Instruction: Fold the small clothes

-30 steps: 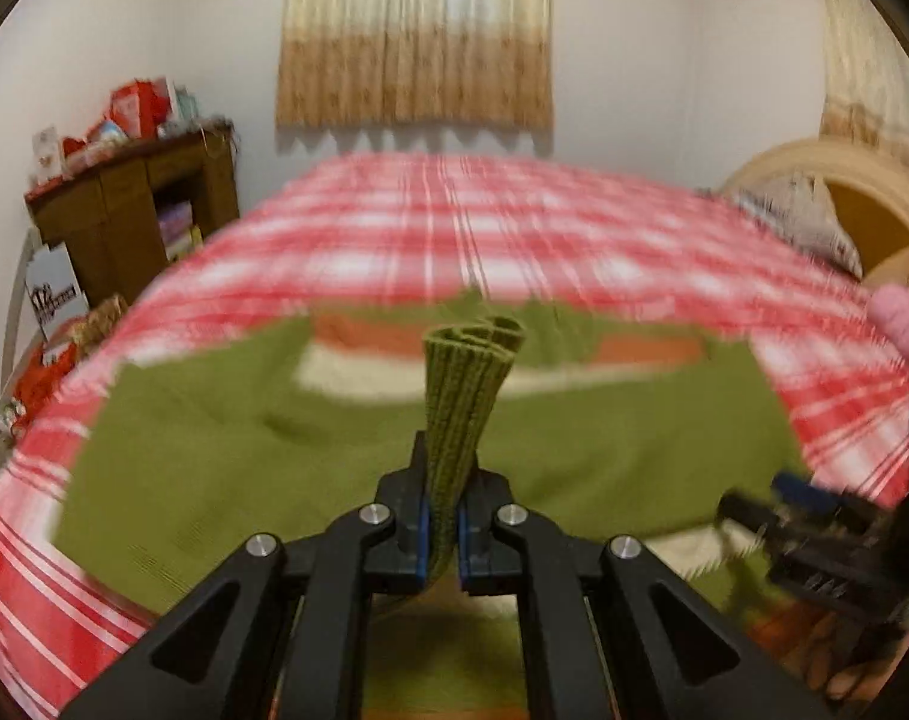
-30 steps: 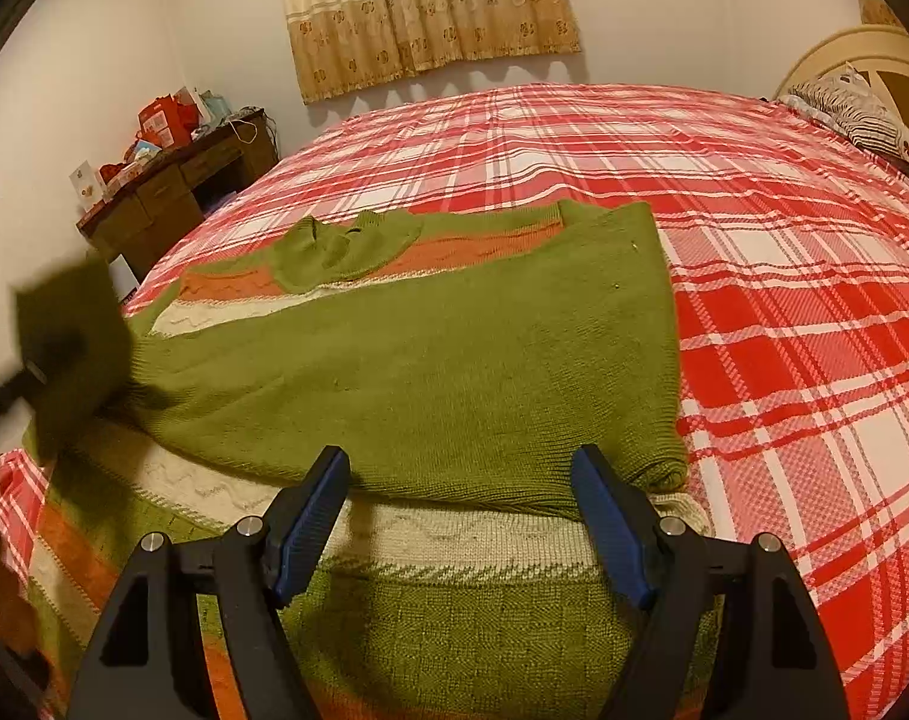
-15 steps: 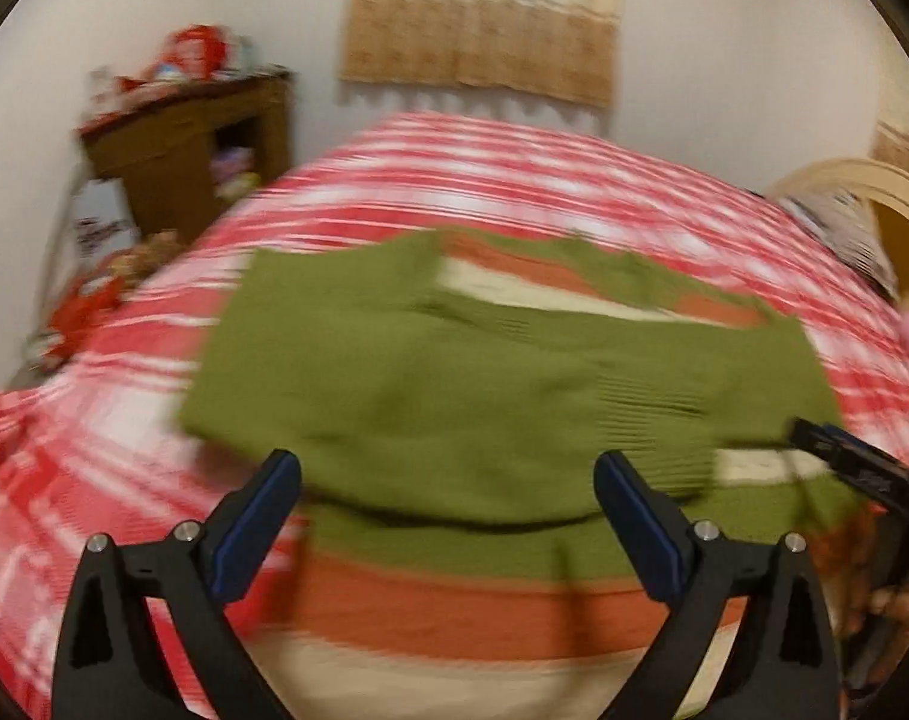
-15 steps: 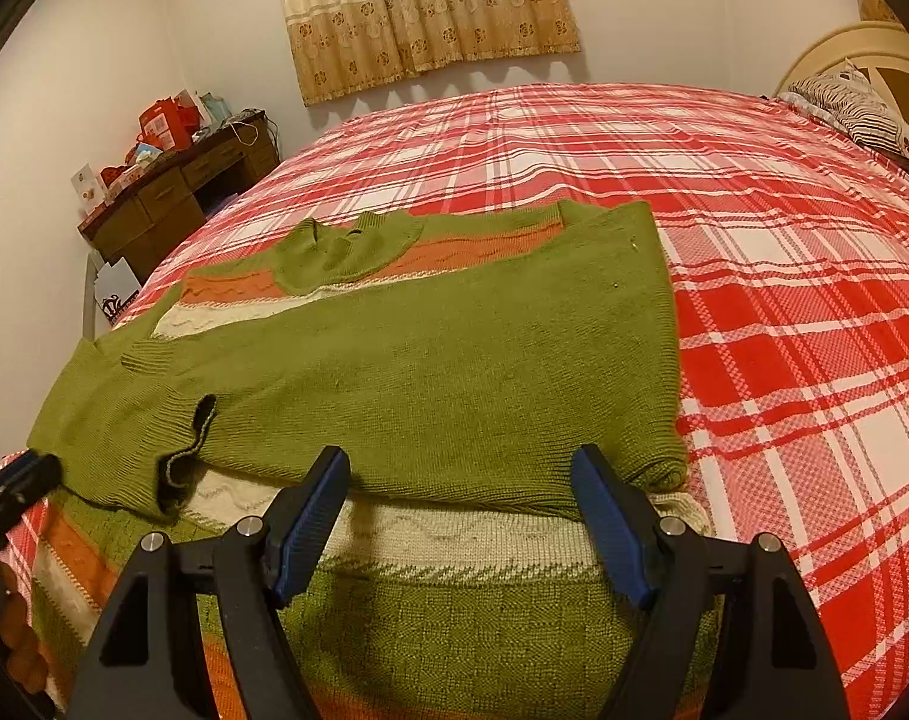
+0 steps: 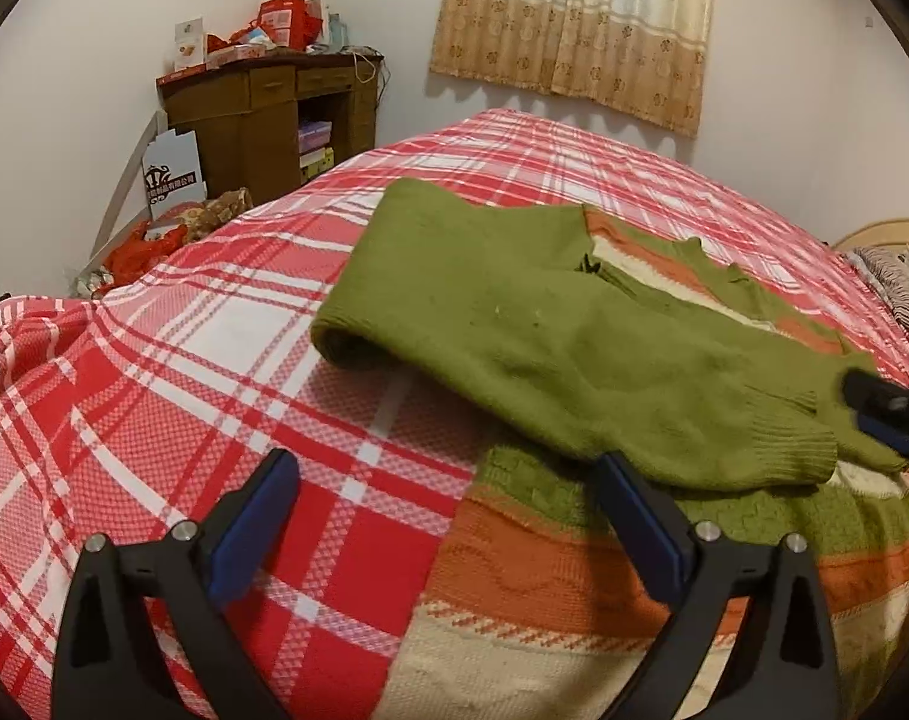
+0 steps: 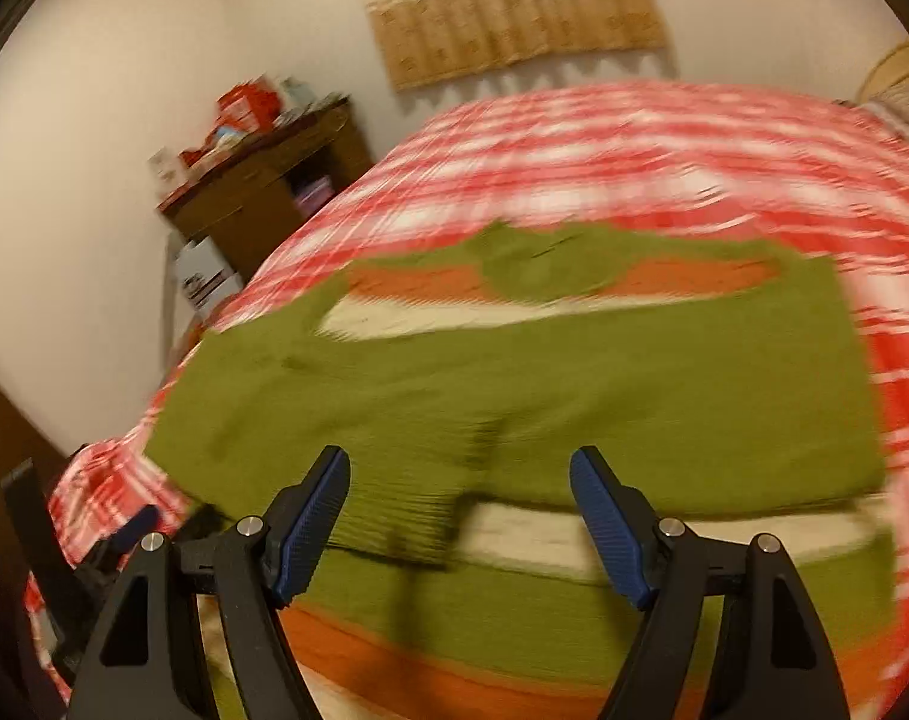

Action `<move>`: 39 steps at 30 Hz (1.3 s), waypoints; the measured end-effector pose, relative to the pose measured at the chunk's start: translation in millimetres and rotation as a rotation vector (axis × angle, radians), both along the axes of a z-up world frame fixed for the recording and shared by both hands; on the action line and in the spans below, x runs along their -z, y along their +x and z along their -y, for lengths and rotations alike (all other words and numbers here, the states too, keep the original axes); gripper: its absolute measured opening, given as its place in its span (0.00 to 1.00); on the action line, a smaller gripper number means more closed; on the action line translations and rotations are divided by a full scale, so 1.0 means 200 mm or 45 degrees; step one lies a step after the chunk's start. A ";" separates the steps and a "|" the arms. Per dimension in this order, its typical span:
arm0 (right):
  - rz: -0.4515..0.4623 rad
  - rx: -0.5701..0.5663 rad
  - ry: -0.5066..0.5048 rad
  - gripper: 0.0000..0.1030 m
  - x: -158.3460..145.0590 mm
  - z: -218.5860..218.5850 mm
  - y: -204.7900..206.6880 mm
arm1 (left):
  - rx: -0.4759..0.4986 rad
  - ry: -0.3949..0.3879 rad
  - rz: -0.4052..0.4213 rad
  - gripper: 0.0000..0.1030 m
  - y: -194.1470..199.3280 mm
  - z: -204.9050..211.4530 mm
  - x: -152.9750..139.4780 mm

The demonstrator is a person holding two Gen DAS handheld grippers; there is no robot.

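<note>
A green knit sweater with orange and cream stripes lies flat on the red plaid bed. Both sleeves are folded across its chest, and the ribbed cuff lies near the hem. My left gripper is open and empty, low over the sweater's lower left corner. My right gripper is open and empty above the hem of the sweater; that view is blurred. The right gripper's tip also shows in the left wrist view. The left gripper shows at the lower left of the right wrist view.
A brown wooden desk with red boxes on top stands at the bed's far left. Bags and clutter lie on the floor beside it. A curtain hangs behind the bed. A headboard and pillow are at right.
My left gripper let go of the sleeve cuff, opened, and swung left and down to the sweater's lower left corner. The sleeve now lies across the chest. My right gripper moved left, staying open.
</note>
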State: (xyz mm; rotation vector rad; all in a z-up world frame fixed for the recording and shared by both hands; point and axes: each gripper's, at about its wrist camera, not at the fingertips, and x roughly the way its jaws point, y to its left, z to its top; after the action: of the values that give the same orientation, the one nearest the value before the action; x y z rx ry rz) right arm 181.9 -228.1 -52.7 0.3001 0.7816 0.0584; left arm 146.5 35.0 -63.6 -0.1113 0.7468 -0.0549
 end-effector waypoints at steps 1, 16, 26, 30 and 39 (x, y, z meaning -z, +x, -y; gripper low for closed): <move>-0.031 -0.025 -0.036 0.68 0.04 -0.06 0.05 | 0.007 -0.012 0.002 1.00 0.00 0.00 0.00; 0.124 -0.086 -0.296 0.10 -0.18 -0.27 0.10 | 0.010 -0.027 0.007 1.00 0.04 -0.04 0.01; 0.317 0.082 -0.558 0.10 -0.58 0.00 0.05 | 0.007 -0.019 0.004 1.00 0.05 -0.03 0.02; 0.219 0.195 -0.567 0.10 -0.45 0.25 0.03 | 0.005 -0.017 0.004 1.00 0.05 -0.04 0.02; -0.147 0.305 -0.383 0.15 0.09 0.60 0.08 | 0.002 0.001 0.001 1.00 0.05 -0.03 0.02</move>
State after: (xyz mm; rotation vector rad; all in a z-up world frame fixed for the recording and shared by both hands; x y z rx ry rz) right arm 197.3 -348.1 -71.4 0.1100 0.8514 -0.3018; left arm 157.1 41.0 -68.2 -0.1101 0.7465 -0.0559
